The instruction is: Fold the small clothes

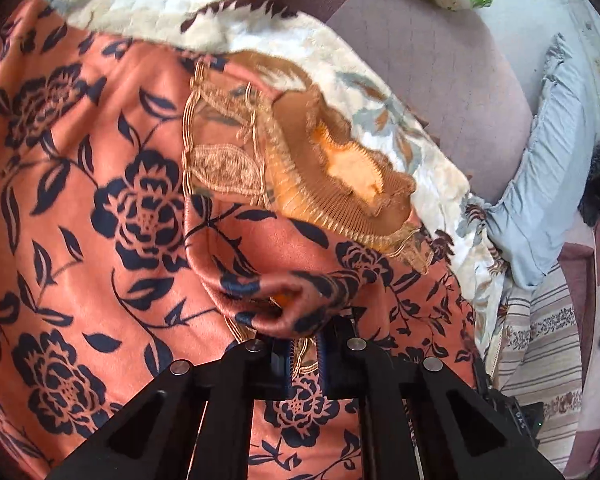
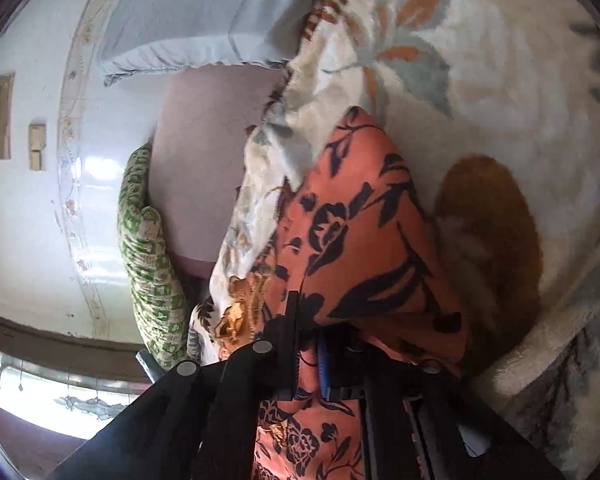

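Note:
An orange garment (image 1: 100, 184) printed with dark blue roses lies spread over a cream blanket (image 1: 332, 64). Its gold-embroidered neckline (image 1: 308, 168) shows near the middle of the left wrist view. My left gripper (image 1: 304, 354) is shut on a bunched fold of this garment near its trimmed edge. In the right wrist view a peaked corner of the orange garment (image 2: 364, 232) rises from my right gripper (image 2: 310, 364), which is shut on the cloth. The fingertips of both grippers are largely buried in fabric.
The cream blanket (image 2: 480, 80) with grey and rust leaves covers a mauve mattress (image 1: 440, 72). A pale blue frilled pillow (image 1: 548, 168) and a green-patterned cushion (image 2: 148, 264) lie beside it. A striped sheet (image 1: 540, 340) hangs at the bed's edge. A white wall (image 2: 28, 220) stands behind.

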Demonstrator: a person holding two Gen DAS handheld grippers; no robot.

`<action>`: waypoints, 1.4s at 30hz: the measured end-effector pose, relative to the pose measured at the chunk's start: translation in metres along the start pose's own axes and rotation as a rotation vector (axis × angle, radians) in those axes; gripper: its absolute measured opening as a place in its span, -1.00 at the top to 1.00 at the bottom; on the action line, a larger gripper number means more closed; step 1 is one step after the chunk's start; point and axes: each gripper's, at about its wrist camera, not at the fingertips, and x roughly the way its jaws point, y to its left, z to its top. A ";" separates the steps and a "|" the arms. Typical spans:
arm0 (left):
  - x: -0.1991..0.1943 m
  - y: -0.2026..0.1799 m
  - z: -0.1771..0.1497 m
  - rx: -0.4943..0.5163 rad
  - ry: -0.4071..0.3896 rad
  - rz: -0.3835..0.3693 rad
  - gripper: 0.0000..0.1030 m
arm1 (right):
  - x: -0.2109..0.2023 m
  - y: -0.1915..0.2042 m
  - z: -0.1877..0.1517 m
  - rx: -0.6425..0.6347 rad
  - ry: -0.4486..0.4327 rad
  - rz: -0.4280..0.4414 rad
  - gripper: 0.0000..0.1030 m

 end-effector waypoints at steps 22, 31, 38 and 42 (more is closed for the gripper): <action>-0.054 0.098 -0.025 -0.092 -0.041 -0.053 0.14 | -0.048 0.004 -0.042 -0.177 0.105 -0.099 0.24; 0.005 0.083 -0.005 -0.164 0.046 -0.066 0.14 | -0.014 0.000 -0.050 -0.124 0.154 -0.132 0.13; -0.034 0.053 0.008 -0.037 -0.134 -0.011 0.90 | 0.015 -0.020 -0.044 0.016 0.121 -0.048 0.80; -0.065 0.057 -0.001 0.044 -0.298 0.110 0.90 | 0.033 0.003 -0.061 -0.078 0.215 -0.021 0.71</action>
